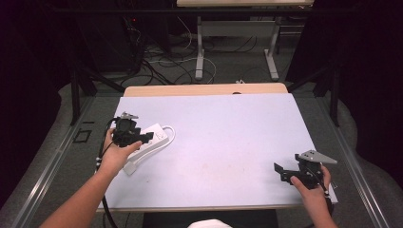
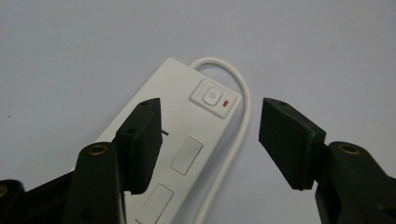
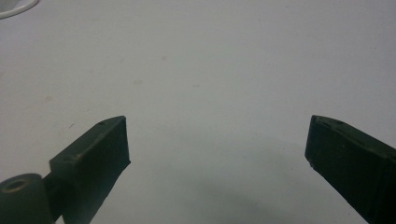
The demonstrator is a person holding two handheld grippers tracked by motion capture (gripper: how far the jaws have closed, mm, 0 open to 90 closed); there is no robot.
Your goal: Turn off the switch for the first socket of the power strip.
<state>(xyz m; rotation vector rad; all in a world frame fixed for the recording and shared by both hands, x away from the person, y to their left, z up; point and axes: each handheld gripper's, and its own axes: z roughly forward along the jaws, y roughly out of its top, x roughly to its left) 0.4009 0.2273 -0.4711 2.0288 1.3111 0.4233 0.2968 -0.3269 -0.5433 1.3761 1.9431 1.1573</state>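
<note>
I see a white power strip (image 1: 148,144) lying at the left side of the table, angled, with its white cord (image 1: 169,134) looping round its far end. In the left gripper view the strip (image 2: 187,154) carries a square switch button (image 2: 211,97) with a power symbol and a small red indicator (image 2: 226,103) beside it; I can read no brand or lettering on it. Two blank rectangular socket covers (image 2: 187,156) follow down the body. My left gripper (image 1: 138,138) hangs over the strip, jaws spread apart and holding nothing; the near jaw sits above the strip's edge, the other above the cord (image 2: 243,121), and I cannot tell whether either touches. My right gripper (image 1: 281,172) is well apart at the table's right near corner, jaws wide and empty over bare surface. The table (image 1: 228,137) has a pale, faintly stained cover (image 3: 196,70) over a wooden top. Beyond it: dark room, grey floor, loose cables (image 1: 157,66), legs of another table (image 1: 199,52).
</note>
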